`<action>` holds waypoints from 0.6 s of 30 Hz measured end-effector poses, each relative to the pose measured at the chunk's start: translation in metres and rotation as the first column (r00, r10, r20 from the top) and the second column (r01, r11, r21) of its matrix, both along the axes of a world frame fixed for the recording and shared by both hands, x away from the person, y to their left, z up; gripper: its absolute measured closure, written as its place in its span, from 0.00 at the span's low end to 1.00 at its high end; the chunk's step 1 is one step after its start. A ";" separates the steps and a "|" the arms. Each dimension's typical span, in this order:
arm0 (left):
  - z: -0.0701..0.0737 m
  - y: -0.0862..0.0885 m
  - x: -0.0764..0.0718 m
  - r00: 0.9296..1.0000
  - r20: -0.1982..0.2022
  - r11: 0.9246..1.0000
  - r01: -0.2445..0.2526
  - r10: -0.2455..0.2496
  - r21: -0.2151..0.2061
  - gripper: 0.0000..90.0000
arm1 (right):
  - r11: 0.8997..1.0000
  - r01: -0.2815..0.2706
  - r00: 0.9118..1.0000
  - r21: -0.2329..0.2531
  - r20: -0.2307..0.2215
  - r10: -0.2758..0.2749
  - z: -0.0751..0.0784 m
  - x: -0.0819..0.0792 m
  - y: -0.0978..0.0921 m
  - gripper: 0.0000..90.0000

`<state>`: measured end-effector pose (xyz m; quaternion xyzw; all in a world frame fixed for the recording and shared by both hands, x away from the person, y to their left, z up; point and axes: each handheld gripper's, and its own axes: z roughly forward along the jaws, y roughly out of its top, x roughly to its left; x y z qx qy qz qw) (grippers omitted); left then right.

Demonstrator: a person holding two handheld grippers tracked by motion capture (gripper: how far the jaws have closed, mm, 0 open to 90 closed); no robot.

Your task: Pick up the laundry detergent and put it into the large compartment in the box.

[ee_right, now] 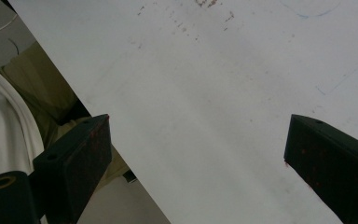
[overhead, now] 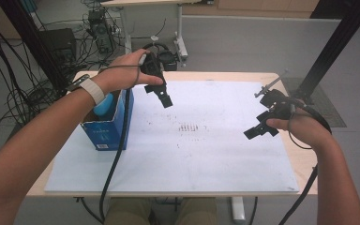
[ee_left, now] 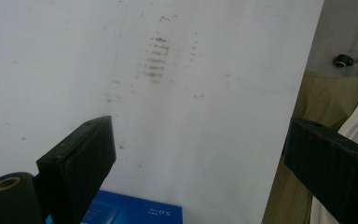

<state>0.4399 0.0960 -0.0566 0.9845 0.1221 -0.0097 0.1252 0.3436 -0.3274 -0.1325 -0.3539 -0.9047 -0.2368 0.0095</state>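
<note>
1. Both tongs are held in the air above the white board point(overhead: 206, 154), and each has its jaws wide apart with nothing between them. The left gripper point(overhead: 161, 93) hangs just beside the far right corner of the blue box point(overhead: 108, 129), pointing down at the board. The right gripper point(overhead: 262, 129) is well apart from the box, over the opposite side of the board.
2. The blue box stands at the near left part of the board, open at the top. A light blue rounded thing point(overhead: 104, 107) sits inside it, partly hidden by the left wrist with its watch strap point(overhead: 93, 90). I judge this is the thing to be handled, because it is nearest to the left gripper.
3. As far as I can judge, the work is at its very beginning: nothing is gripped, nothing lies out on the board, and the thing is still in the box. Reaching in, gripping and moving it remain.
4. From the high view I can see the box, its content and both hands together. In the left gripper view there is a blue edge of the box point(ee_left: 135, 214) below the jaws, and brown marks point(ee_left: 156, 58) on the board. In the right gripper view I see faint blue pen lines point(ee_right: 335, 79) on the board, too thin to notice from above.
</note>
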 end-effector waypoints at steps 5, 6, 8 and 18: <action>-0.005 -0.004 -0.002 1.000 0.000 1.000 0.015 -0.015 0.004 0.10 | 1.000 0.006 1.000 0.002 -0.004 -0.006 -0.002 0.001 -0.001 0.08; -0.006 -0.005 -0.002 1.000 -0.001 1.000 0.017 -0.017 0.008 0.10 | 1.000 0.006 1.000 0.003 -0.004 -0.006 -0.002 0.001 -0.001 0.08; -0.007 -0.007 -0.002 1.000 -0.004 1.000 0.022 -0.022 0.008 0.10 | 1.000 0.006 1.000 0.004 -0.002 -0.006 -0.002 0.000 -0.002 0.08; -0.010 -0.006 -0.003 1.000 -0.005 1.000 0.023 -0.023 0.007 0.11 | 1.000 0.014 1.000 0.004 0.003 -0.014 -0.002 -0.002 -0.004 0.08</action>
